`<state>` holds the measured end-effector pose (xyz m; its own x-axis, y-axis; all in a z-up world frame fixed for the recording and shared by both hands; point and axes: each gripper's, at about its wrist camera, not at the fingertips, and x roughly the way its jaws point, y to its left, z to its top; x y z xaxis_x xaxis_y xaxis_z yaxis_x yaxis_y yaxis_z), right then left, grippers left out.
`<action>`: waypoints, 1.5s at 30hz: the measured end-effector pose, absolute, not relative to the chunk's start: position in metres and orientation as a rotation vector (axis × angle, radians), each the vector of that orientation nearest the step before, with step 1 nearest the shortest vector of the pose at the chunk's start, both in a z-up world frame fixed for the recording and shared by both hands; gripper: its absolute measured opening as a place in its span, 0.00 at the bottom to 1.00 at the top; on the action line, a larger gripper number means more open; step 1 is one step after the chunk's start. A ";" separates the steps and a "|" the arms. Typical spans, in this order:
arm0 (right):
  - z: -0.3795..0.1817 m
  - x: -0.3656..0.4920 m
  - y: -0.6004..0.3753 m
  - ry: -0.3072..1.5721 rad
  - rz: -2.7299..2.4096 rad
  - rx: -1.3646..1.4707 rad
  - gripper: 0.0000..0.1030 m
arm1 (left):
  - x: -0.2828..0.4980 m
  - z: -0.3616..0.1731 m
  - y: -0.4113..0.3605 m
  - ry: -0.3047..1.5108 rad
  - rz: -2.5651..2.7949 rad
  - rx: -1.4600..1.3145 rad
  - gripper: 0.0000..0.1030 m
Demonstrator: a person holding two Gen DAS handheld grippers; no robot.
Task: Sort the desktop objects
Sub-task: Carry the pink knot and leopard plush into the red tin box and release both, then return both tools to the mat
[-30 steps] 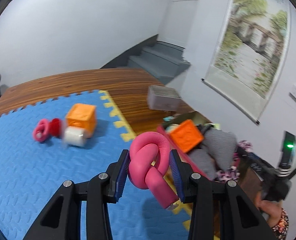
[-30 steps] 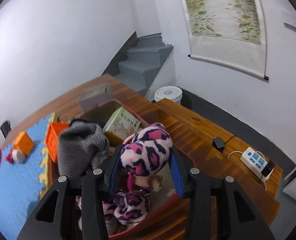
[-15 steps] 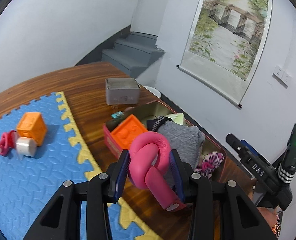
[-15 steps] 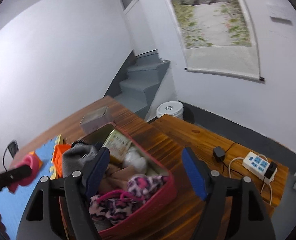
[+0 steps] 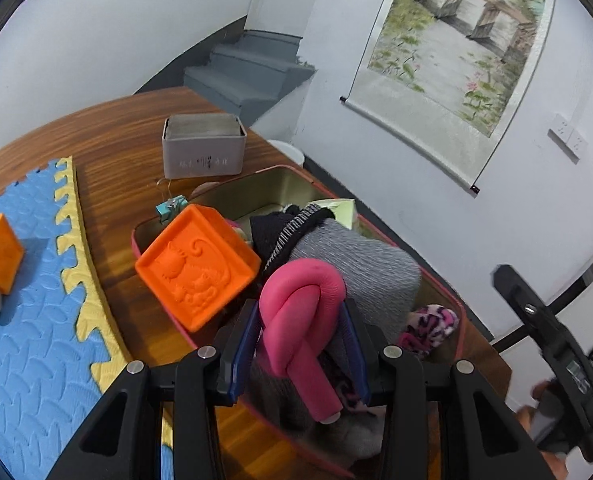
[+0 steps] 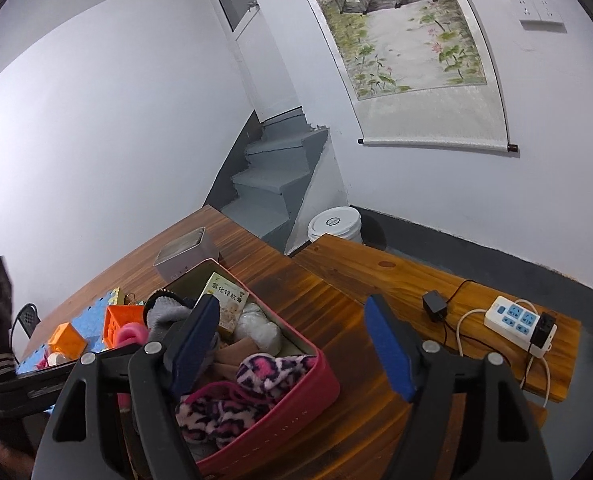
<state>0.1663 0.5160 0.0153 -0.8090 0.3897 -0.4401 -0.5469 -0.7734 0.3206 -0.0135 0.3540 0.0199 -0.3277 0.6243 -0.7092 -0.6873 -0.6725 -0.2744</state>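
While its blue pads press in on both sides of the knotted pink foam tube, the left tool hangs tilted downward over the near end of the red tin, the tube's loose end pointing down toward the tool's body. Just ahead of it in the tin lie a grey knitted cloth and an orange cube; a leopard-print plush sits to its right. The right tool is held higher and level, jaws spread wide with nothing between them, its left finger over the tin's edge and its right finger over the bare worktop. Far left of it, a second orange cube rests on the blue mat
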 end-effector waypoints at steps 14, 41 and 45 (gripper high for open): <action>0.021 0.159 0.500 0.606 2.554 -0.485 0.76 | -0.018 0.026 0.334 0.049 2.043 -1.087 0.69; 0.046 0.073 0.386 0.473 2.849 -0.623 0.78 | -0.170 0.007 0.058 -0.232 2.766 -1.220 0.83; 0.041 0.053 0.364 0.451 2.887 -0.669 0.78 | -0.185 -0.013 0.047 -0.245 2.763 -1.288 0.83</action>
<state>0.0533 0.3644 0.0411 -0.8905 0.0712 -0.4493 -0.2048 -0.9446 0.2563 -0.1854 0.0472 -0.0129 -0.6427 0.1424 -0.7528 -0.0078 -0.9838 -0.1794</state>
